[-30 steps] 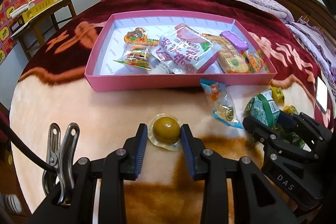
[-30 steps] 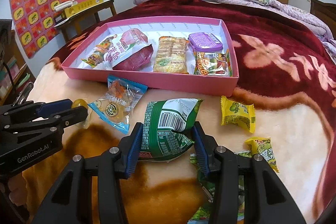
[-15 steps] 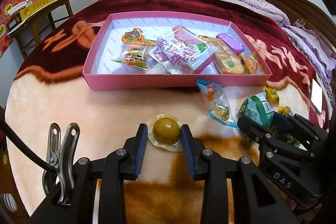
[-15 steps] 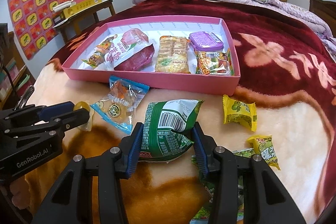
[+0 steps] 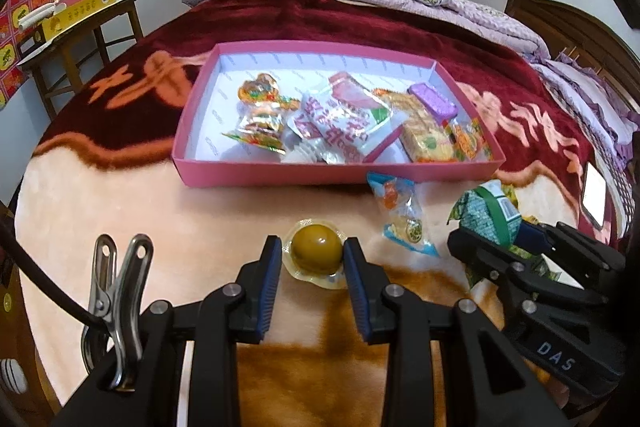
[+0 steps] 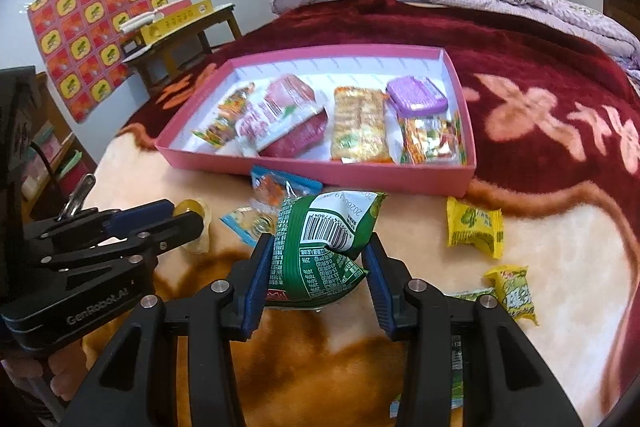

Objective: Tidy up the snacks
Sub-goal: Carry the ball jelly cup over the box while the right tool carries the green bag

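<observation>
Both hand-held grippers have lifted: right (image 6: 316, 263) clamps the green packet (image 6: 320, 251), left (image 5: 310, 259) the jelly cup (image 5: 316, 253), box (image 5: 280, 175) next.

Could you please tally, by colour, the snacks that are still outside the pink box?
Green: 2, the green packet in the right gripper and another mostly hidden under it
Yellow: 2, yellow packets
Blue-edged: 1, clear packet
Amber: 1, jelly cup
Total: 6

Pink trays (image 6: 320, 173): one
Yellow candy packets (image 6: 474, 227): two
Jelly cups (image 5: 316, 253): one
Green bags (image 6: 324, 251): one
Purple tubs (image 6: 416, 95): one
</observation>
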`<state>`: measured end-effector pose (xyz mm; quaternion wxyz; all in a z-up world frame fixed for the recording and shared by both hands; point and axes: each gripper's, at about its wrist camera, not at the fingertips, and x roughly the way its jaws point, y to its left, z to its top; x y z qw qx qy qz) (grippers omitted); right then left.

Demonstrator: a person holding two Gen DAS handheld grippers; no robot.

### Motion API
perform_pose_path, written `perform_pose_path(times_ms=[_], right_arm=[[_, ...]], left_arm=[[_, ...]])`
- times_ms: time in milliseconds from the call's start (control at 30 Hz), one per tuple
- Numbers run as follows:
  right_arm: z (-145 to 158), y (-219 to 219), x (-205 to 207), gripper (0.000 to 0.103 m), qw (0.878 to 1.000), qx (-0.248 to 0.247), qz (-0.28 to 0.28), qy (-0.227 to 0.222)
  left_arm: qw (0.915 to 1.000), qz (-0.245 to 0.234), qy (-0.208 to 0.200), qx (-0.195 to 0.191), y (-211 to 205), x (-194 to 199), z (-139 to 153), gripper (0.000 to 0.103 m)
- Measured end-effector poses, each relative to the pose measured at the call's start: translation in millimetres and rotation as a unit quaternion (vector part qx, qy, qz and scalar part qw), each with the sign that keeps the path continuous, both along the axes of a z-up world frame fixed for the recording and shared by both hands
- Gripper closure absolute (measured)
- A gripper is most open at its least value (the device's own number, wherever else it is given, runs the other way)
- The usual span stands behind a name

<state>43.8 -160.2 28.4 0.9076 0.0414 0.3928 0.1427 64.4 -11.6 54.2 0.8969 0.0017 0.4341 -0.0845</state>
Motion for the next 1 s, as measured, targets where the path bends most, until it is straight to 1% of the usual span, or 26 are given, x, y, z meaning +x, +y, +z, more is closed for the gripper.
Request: perform_pose_path(times_ms=[167,400,733,1000], right_arm=[[14,-3,2,0.058,1.0,0.003,0.004,-0.01],[30,-6,11,0.058,1.0,0.004,0.008,-0.016],[46,-7,17,0.058,1.0,0.0,0.016,-0.02],[57,-9,31,0.058,1.0,-0.012,0.011,-0.025]], left_arm=[[0.9999,0.0,-0.015,0.003,1,0,12,0.07],[0.9996,0.003,-0.027,0.002,5,10,27,0.07],[0.9985,-0.003,-0.053,0.014,9,26,49,0.07],[0.9975,-0.012,-0.066,0.022,5,45,58,0.07]])
